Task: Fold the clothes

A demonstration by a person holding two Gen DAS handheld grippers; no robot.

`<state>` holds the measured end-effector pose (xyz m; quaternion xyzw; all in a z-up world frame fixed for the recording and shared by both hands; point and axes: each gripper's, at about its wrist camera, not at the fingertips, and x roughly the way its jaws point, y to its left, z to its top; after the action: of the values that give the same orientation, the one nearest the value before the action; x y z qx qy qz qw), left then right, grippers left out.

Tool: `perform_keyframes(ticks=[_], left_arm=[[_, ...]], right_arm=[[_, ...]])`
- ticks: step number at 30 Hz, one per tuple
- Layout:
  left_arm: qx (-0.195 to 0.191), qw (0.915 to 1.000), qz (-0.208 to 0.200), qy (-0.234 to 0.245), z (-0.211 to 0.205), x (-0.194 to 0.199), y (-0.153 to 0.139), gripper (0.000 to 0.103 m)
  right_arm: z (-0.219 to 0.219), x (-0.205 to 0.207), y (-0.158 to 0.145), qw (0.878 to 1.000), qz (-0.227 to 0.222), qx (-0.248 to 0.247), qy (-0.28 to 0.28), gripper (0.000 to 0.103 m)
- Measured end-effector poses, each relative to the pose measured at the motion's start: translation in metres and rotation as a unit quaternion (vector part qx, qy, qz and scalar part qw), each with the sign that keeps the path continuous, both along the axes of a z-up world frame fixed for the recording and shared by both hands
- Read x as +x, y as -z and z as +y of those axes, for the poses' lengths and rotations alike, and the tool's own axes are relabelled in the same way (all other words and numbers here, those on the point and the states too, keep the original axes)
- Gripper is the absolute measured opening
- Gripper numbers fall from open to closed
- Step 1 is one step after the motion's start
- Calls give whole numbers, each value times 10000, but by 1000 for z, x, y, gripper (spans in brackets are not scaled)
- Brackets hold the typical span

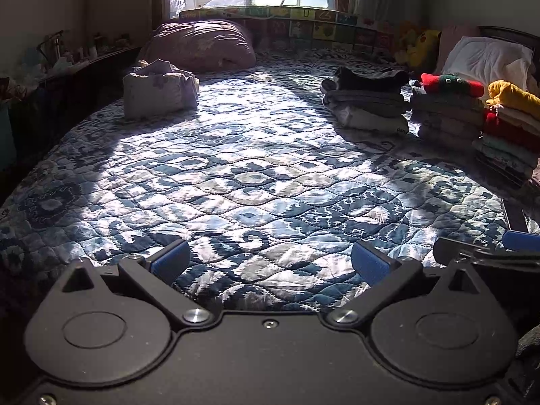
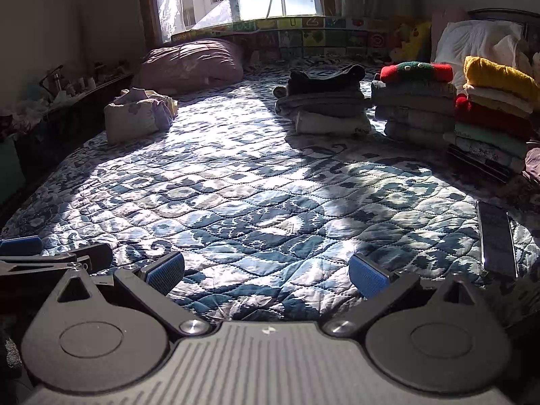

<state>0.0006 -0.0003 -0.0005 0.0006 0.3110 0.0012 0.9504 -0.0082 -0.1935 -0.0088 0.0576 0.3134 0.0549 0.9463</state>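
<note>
Both grippers hover low over the near edge of a bed with a blue patterned quilt [image 1: 256,175]. My left gripper [image 1: 270,261] is open and holds nothing. My right gripper [image 2: 266,271] is open too, also with nothing in it. Folded clothes stand in three stacks at the far right: a grey stack with a black top [image 2: 325,104], one topped by a red and green knit [image 2: 416,101], and a colourful one topped in yellow [image 2: 492,111]. A pale heap of unfolded cloth [image 2: 135,114] lies far left. The right gripper's blue fingertip [image 1: 519,239] shows in the left wrist view.
A dark phone [image 2: 496,239] lies on the quilt at the near right. A pink bundled duvet [image 1: 202,45] sits at the back under the window. White pillows [image 1: 486,57] and yellow plush toys [image 1: 418,47] line the back right. A cluttered shelf [image 1: 67,57] runs along the left.
</note>
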Motion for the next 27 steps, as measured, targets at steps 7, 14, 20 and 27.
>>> perform_keyframes(ticks=[7, 14, 20, 27], left_arm=[[26, 10000, 10, -7, -1, 1, -1, 103], [46, 10000, 11, -9, -1, 0, -1, 103], [56, 10000, 3, -10, -2, -1, -3, 103], [73, 10000, -27, -6, -2, -4, -5, 103]], right_arm=[[0, 1, -2, 10000, 15, 5, 5, 103], [-1, 0, 0, 10000, 6, 0, -2, 103], [-1, 0, -1, 10000, -2, -6, 0, 103], [2, -2, -3, 10000, -26, -5, -4, 103]])
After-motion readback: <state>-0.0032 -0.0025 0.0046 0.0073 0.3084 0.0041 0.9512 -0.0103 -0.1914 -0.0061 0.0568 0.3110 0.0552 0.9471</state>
